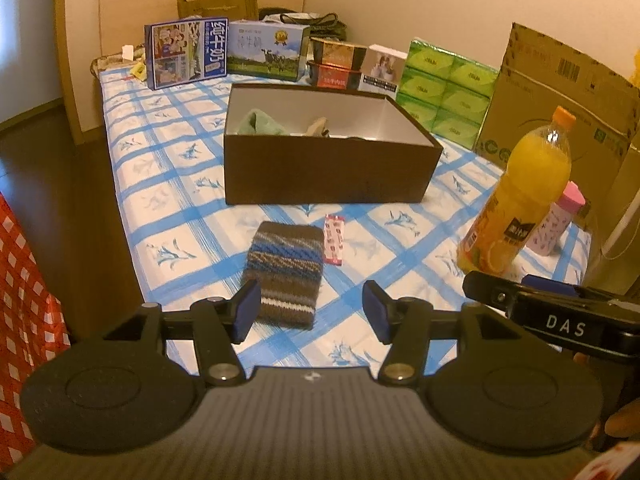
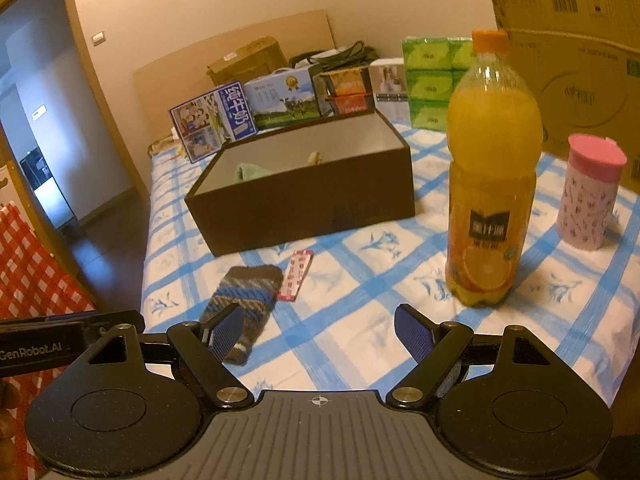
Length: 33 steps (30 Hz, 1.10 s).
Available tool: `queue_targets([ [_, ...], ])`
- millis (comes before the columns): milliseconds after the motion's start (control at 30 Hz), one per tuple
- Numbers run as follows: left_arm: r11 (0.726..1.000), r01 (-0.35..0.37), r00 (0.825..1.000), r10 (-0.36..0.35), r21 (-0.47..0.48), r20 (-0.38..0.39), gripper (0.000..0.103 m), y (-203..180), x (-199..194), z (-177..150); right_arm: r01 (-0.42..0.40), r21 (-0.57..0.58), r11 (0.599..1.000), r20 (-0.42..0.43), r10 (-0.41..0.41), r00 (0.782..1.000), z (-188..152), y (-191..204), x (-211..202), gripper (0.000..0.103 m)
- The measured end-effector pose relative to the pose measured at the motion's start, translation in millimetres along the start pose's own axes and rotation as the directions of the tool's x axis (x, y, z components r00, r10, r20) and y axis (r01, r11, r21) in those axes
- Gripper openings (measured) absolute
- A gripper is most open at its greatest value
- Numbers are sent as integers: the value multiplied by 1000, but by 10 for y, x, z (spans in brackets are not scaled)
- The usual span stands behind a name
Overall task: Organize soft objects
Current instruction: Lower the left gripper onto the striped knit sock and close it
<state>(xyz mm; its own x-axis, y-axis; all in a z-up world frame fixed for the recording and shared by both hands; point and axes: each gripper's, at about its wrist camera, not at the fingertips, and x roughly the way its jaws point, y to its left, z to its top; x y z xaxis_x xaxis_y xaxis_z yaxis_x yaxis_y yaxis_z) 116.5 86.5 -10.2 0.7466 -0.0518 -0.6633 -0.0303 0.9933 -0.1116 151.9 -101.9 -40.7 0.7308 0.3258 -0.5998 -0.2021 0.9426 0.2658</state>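
Note:
A striped knitted pouch [image 1: 282, 272] in brown, blue and grey lies flat on the blue-checked tablecloth [image 1: 168, 184], in front of an open dark brown box [image 1: 320, 172]. Inside the box I see a green cloth [image 1: 260, 122] and a beige soft item [image 1: 318, 126]. My left gripper [image 1: 312, 310] hangs open just above the pouch's near end, its left pad beside the pouch's left edge. The right gripper [image 2: 320, 334] is open over bare cloth, with the pouch [image 2: 244, 300] behind its left finger and nothing between its pads.
A small red-and-white packet [image 1: 334, 240] lies right of the pouch. An orange juice bottle [image 2: 488, 184] and a pink-lidded cup [image 2: 588, 196] stand to the right. Milk cartons [image 1: 186, 52], green tissue packs [image 1: 448, 92] and a cardboard box [image 1: 560, 92] line the back. The table's left edge drops to dark floor.

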Motion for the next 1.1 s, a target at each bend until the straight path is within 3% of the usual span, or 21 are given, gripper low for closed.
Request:
queue_targets([
  [633,1000,17,998,-16,24,-68,61,-58,461,-119,-12,30,999,-37,13,999,-160,-175,382,82],
  [1100,995,-11,997,19,100,-81,67,-25,1020,-194,-37,-32,999,-56,35,998,-185,-230,1013,82],
])
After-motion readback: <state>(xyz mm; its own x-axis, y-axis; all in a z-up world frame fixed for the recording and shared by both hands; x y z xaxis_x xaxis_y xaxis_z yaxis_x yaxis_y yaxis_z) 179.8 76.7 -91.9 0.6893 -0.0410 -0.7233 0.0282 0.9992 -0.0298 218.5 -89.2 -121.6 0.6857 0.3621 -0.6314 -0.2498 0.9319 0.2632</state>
